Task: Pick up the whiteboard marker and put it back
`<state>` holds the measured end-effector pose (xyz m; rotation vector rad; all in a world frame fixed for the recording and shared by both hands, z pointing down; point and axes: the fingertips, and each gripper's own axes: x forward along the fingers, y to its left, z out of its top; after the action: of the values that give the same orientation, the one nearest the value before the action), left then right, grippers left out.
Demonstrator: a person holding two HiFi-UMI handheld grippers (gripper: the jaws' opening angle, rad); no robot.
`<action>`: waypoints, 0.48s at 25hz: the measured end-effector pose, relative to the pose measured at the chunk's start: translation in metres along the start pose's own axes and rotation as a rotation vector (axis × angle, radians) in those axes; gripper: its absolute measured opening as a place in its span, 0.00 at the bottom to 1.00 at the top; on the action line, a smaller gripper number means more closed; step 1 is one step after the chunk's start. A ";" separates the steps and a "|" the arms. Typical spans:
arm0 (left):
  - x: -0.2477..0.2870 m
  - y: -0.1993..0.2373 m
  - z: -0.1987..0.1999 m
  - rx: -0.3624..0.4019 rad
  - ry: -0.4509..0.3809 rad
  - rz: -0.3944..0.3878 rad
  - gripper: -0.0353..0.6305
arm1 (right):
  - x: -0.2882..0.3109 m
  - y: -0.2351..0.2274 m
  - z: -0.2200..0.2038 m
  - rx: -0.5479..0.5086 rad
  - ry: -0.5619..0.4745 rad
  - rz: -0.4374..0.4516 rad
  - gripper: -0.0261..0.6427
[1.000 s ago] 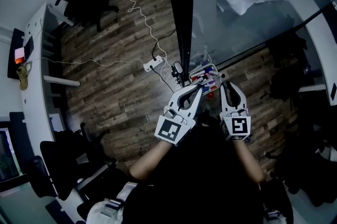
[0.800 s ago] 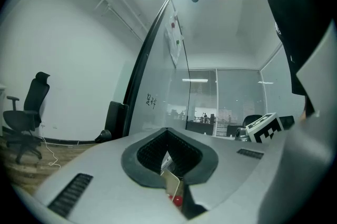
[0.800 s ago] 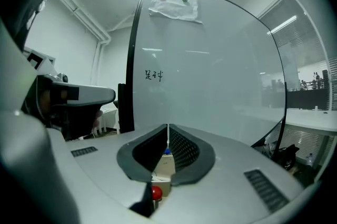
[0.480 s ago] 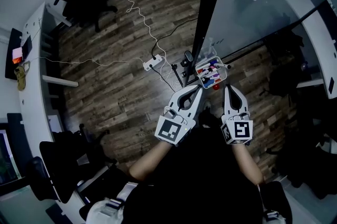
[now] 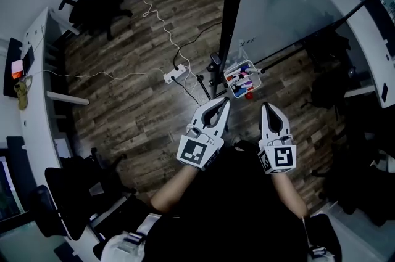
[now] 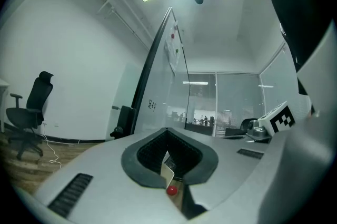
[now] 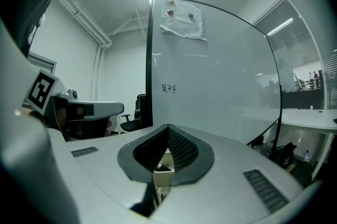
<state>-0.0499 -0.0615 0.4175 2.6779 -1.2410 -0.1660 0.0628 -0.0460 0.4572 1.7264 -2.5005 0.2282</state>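
**Two tools closed on nothing, markers in the tray**

Head view: I see the left tool (image 5: 224,102) and the right tool (image 5: 266,106) side by side above the wooden floor (image 5: 136,100). Both point toward the clear tray (image 5: 256,85), which hangs at the bottom edge of the whiteboard (image 5: 296,8), beside its black post (image 5: 231,8). The whiteboard markers (image 5: 242,76) lie inside the tray, apart from both tools.

Left gripper view: the left tool's jaws meet at the tips with nothing clamped. A red ball (image 6: 171,190) shows through the gap beneath them.

Right gripper view: the right tool's jaws are pressed together and hold nothing. They face the whiteboard and its small handwriting (image 7: 169,89).
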 end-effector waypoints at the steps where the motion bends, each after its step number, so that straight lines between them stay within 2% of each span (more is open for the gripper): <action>1: 0.002 -0.002 0.002 0.006 -0.001 0.002 0.06 | -0.001 -0.003 0.002 0.003 -0.004 -0.002 0.06; 9: 0.008 -0.014 0.000 0.029 0.029 0.026 0.06 | -0.007 -0.021 0.016 0.020 -0.030 -0.001 0.06; 12: 0.010 -0.019 -0.001 0.031 0.017 0.034 0.06 | -0.008 -0.027 0.018 0.040 -0.042 0.005 0.06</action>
<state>-0.0292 -0.0565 0.4140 2.6764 -1.2935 -0.1204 0.0913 -0.0514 0.4404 1.7584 -2.5466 0.2462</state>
